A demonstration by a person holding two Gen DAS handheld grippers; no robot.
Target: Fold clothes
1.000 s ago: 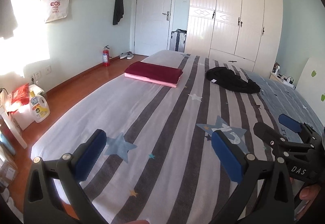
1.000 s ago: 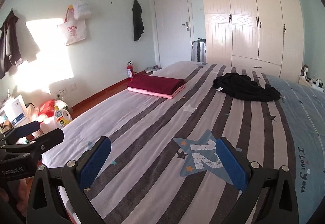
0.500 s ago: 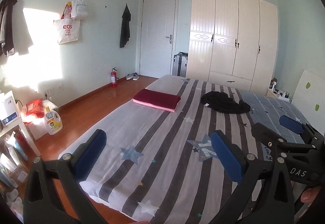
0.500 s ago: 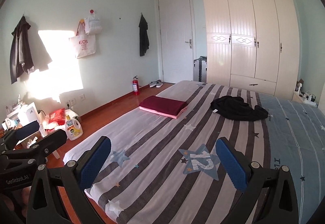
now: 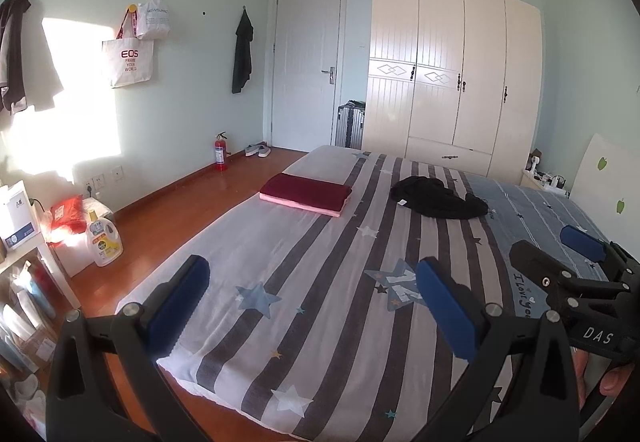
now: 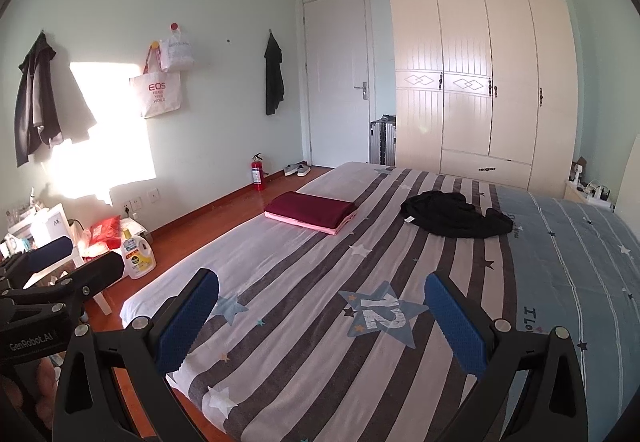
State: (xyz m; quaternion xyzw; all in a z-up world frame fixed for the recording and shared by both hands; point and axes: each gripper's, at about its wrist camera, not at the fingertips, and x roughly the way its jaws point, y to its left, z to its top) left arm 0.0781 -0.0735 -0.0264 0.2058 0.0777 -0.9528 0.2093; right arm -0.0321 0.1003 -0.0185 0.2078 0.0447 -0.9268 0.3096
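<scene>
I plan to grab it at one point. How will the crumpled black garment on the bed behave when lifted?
The black garment lies in a loose, rumpled heap, so it will probably drape and hang limp. It looks thin, likely light. Folds may unfurl unevenly.

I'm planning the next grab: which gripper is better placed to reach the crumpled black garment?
Probably right. The black garment lies right of bed centre, nearer the right gripper; the left gripper hangs over the bed's left part. Both are open.

Home bedroom: bed w/ striped star sheet ahead of tool, 4-door wardrobe beyond, door, bags hung on wall.
</scene>
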